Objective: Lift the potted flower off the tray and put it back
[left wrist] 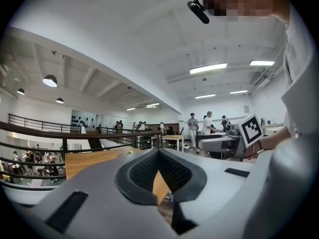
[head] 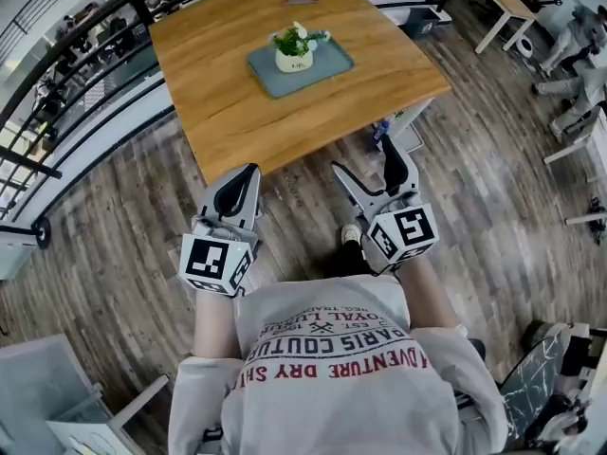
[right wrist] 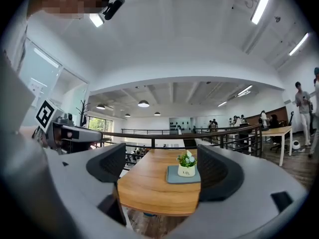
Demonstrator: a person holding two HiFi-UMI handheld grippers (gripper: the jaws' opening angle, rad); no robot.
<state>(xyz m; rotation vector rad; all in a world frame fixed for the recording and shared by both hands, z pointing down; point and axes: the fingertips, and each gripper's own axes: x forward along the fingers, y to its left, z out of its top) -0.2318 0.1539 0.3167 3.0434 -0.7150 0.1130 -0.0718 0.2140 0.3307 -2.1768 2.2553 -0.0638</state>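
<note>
Wooden desk (head: 237,93) carries the grey tray (head: 327,64) at upper middle of the head view. The potted flower (head: 296,49) stands upright on it, well apart from both tools. The right tool (head: 365,159) gapes empty; the left tool (head: 245,178) is closed on nothing. Best approach level, right jaws straddling its white pot low down, then squeeze gently.
</note>
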